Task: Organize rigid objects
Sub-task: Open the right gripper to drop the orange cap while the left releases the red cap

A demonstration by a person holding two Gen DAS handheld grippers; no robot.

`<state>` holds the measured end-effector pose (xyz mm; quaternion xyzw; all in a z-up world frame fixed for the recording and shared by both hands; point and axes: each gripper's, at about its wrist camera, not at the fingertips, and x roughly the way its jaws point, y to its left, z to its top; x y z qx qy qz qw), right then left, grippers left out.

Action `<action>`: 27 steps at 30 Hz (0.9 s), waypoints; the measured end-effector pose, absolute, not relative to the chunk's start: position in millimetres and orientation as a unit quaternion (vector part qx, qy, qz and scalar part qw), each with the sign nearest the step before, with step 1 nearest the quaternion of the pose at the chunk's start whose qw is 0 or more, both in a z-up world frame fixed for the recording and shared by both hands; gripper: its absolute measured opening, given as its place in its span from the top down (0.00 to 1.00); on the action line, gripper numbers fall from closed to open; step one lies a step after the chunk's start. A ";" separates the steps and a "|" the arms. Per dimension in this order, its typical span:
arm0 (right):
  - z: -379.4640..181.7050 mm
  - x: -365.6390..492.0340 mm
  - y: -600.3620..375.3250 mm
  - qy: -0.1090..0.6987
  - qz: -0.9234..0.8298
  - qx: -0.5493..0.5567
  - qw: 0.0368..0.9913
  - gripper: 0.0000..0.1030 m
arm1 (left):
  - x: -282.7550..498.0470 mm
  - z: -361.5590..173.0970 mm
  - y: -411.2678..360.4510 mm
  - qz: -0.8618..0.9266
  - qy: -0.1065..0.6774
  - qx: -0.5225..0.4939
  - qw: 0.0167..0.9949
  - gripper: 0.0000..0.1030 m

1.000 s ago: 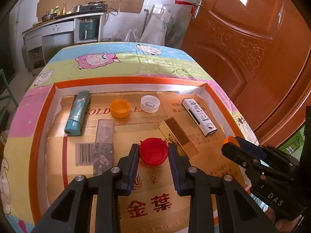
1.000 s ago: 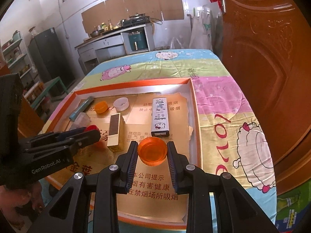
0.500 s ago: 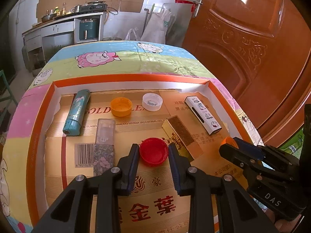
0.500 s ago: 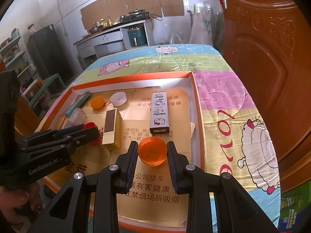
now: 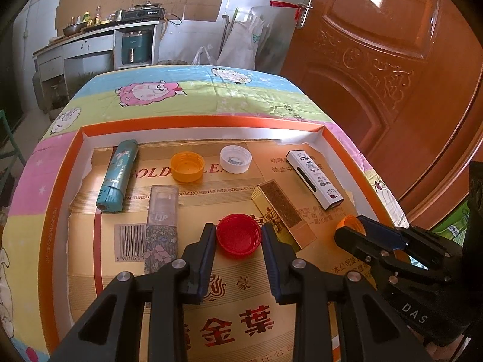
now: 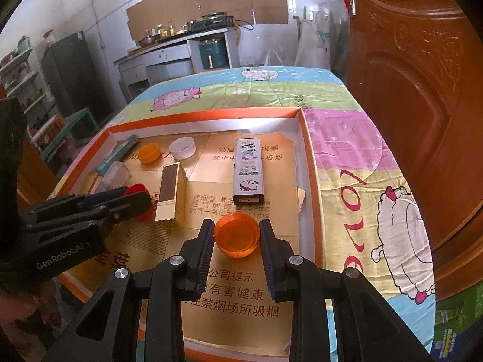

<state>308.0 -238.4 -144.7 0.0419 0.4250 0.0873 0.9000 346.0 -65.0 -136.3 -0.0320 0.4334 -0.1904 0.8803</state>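
My left gripper [image 5: 239, 235] is shut on a red bottle cap [image 5: 239, 238] and holds it above the cardboard floor of the orange-rimmed tray [image 5: 199, 120]. My right gripper [image 6: 237, 235] is shut on an orange cap [image 6: 237, 238] near the tray's right side; it also shows in the left wrist view [image 5: 350, 226]. In the tray lie a teal lighter [image 5: 117, 175], a clear lip box [image 5: 161, 223], a yellow-orange cap [image 5: 187, 167], a white cap [image 5: 236, 159], a gold box [image 5: 282, 212] and a white cartoon lighter [image 5: 314, 178].
The tray sits on a table with a cartoon sheep cloth [image 5: 169, 96]. A brown wooden door [image 5: 377, 75] stands close on the right. A kitchen counter with a stove [image 5: 105, 30] is at the far wall. The left gripper's body [image 6: 75, 211] crosses the right wrist view.
Both grippers have lifted and drawn back slightly with their caps still held. The tray's objects have not moved.
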 end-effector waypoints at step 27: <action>-117.9 283.3 -240.1 0.402 0.088 0.044 0.910 0.61 | 324.3 -106.3 -59.7 -0.192 0.408 -0.036 0.892 0.62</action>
